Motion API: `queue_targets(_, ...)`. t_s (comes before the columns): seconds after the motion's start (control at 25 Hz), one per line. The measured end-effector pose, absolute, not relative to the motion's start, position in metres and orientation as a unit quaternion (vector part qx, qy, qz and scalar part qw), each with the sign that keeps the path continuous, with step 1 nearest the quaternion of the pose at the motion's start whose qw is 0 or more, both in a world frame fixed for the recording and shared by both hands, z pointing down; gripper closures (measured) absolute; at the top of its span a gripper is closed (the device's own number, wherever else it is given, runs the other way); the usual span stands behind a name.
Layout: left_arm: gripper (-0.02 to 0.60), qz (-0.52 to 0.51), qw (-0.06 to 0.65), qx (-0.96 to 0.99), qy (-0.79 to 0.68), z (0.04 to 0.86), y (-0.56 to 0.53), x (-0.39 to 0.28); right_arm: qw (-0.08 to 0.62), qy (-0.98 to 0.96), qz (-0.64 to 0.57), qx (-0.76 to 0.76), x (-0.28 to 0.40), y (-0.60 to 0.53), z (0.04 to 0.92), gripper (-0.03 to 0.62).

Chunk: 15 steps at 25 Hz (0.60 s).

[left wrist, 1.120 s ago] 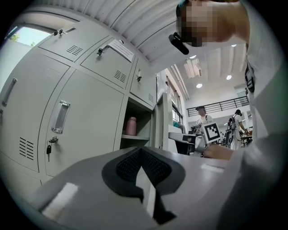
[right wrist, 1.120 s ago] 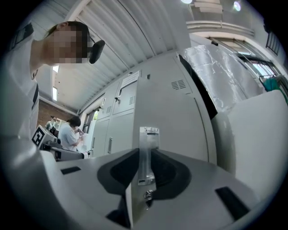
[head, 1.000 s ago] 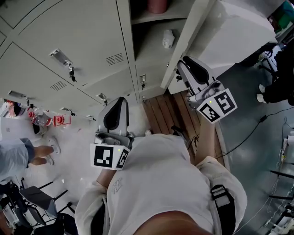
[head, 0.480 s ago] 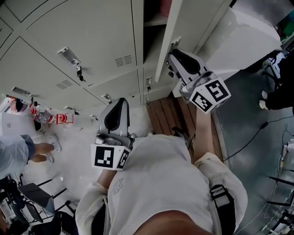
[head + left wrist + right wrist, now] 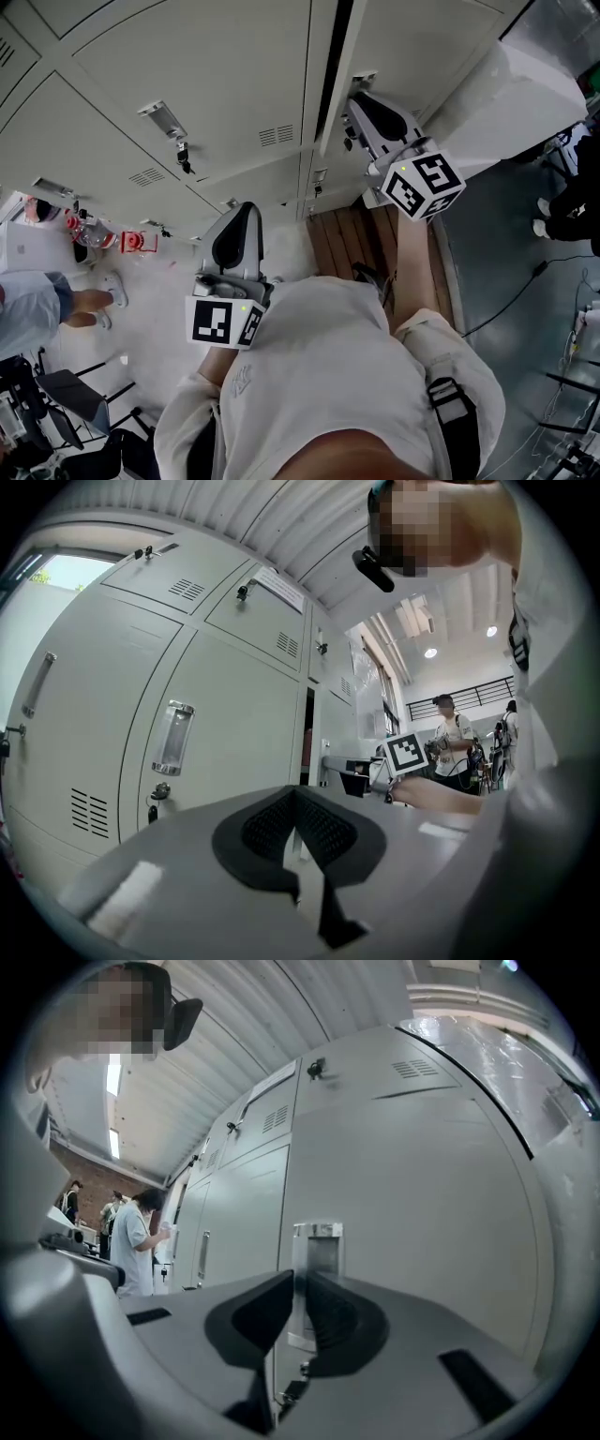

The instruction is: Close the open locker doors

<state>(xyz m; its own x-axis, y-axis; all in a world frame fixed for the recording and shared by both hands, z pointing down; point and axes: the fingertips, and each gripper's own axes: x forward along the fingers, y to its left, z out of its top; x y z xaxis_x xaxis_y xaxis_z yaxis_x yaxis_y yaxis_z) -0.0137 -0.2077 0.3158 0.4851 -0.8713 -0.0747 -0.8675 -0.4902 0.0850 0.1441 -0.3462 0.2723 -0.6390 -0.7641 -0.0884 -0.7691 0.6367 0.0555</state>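
Note:
A bank of grey lockers fills the top of the head view. One locker door (image 5: 403, 47) stands only slightly ajar, leaving a narrow dark gap (image 5: 330, 66) along its left edge. My right gripper (image 5: 356, 98) is shut, with its tips against this door just below the metal handle (image 5: 362, 79). In the right gripper view that handle (image 5: 317, 1260) shows just beyond the right gripper (image 5: 298, 1288). My left gripper (image 5: 242, 208) is shut and held low, apart from the lockers. From the left gripper (image 5: 295, 803) I see the same gap (image 5: 307, 733).
A wooden platform (image 5: 347, 234) lies at the lockers' foot. A person (image 5: 37, 314) stands at the left near red items (image 5: 131, 242). A large white plastic-covered object (image 5: 525, 94) stands right of the door. A cable (image 5: 506, 272) runs over the floor at the right.
The door has swung toward the locker and its gap has narrowed to a slit. My right gripper moved up and left with it. The left gripper stayed put.

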Motion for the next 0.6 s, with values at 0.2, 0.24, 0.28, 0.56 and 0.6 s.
queue_targets(0.2, 0.589, -0.053, 0.017, 0.86, -0.508, 0.314, -0.22, -0.028, 0.014, 0.894, 0.049, -0.445, 0.136, -0.368, 0.272, 0.551)
queue_targets(0.24, 0.589, -0.052, 0.017, 0.86, -0.508, 0.313, -0.222, -0.03, 0.013, 0.892, 0.05, -0.449, 0.135, -0.372, 0.272, 0.553)
queue_targets(0.28, 0.589, -0.052, 0.017, 0.86, -0.508, 0.312, -0.224, -0.032, 0.012, 0.89, 0.049, -0.453, 0.135, -0.375, 0.272, 0.554)
queue_targets(0.56, 0.589, -0.052, 0.019, 0.861, -0.505, 0.31, -0.239, -0.044, 0.01, 0.882, 0.049, -0.468, 0.134, -0.385, 0.272, 0.559)
queue_targets(0.6, 0.589, -0.052, 0.02, 0.862, -0.504, 0.31, -0.241, -0.045, 0.009, 0.881, 0.05, -0.47, 0.135, -0.385, 0.272, 0.559)
